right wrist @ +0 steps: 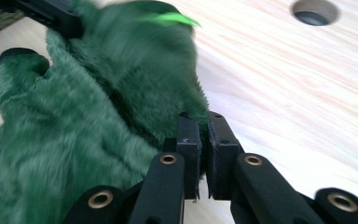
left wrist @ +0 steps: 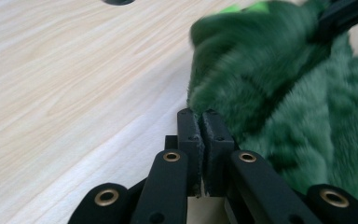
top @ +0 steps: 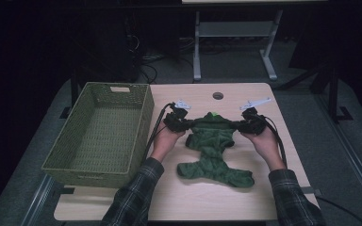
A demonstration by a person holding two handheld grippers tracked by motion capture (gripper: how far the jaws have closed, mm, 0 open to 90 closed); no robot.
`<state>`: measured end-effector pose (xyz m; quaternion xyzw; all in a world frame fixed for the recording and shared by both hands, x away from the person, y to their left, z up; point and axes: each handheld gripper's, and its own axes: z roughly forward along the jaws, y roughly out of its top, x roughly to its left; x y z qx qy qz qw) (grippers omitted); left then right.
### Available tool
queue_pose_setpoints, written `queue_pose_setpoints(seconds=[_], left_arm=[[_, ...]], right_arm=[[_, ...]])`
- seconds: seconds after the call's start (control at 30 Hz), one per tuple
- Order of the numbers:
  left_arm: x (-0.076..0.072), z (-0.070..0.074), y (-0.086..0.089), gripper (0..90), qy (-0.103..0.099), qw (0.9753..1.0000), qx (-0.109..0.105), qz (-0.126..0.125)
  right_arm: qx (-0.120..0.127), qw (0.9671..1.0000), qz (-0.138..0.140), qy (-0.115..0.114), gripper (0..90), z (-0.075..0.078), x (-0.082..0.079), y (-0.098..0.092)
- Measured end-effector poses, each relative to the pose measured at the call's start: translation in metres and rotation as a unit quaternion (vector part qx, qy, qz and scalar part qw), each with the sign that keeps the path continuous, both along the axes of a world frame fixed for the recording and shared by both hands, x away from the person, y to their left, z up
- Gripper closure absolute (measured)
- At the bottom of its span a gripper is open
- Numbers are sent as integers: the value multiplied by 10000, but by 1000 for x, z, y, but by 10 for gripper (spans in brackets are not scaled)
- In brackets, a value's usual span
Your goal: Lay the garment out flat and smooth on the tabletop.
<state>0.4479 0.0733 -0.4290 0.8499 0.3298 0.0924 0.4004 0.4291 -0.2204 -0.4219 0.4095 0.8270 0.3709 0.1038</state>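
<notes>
Left tongs (top: 185, 124) and right tongs (top: 243, 124) each clenched on a sleeve tip of the green fleece garment (top: 213, 150), likely to keep it spread wide. Garment lies on the counter (top: 235, 197) between the tongs. Long axis runs neck-to-legs; legs point toward the person. Wicker basket (top: 99, 134) sits outboard of left tongs.

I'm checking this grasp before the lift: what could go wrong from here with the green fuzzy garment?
1. Both the left tool and the right tool pinch only the edge of the green fuzzy garment, so the pile may slip out when lifted.
2. Its lower part lies loose on the table and could drag.
3. The woven basket stands close beside the left hand; its rim could snag the fabric.
</notes>
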Motion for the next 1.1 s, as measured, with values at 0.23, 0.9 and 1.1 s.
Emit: queue_pose_setpoints(seconds=[0.23, 0.9, 1.1], left_arm=[[6, -22, -3, 879, 85, 9997, 205, 62], [0, 3, -3, 507, 85, 9998, 183, 69], [-17, 23, 0, 397, 61, 9999, 85, -127]], right_arm=[[-190, 9997, -89, 91, 873, -20, 3, -5], [59, 9997, -236, 7, 646, -13, 0, -11], [234, 9995, -194, -8, 604, 4, -13, -14]])
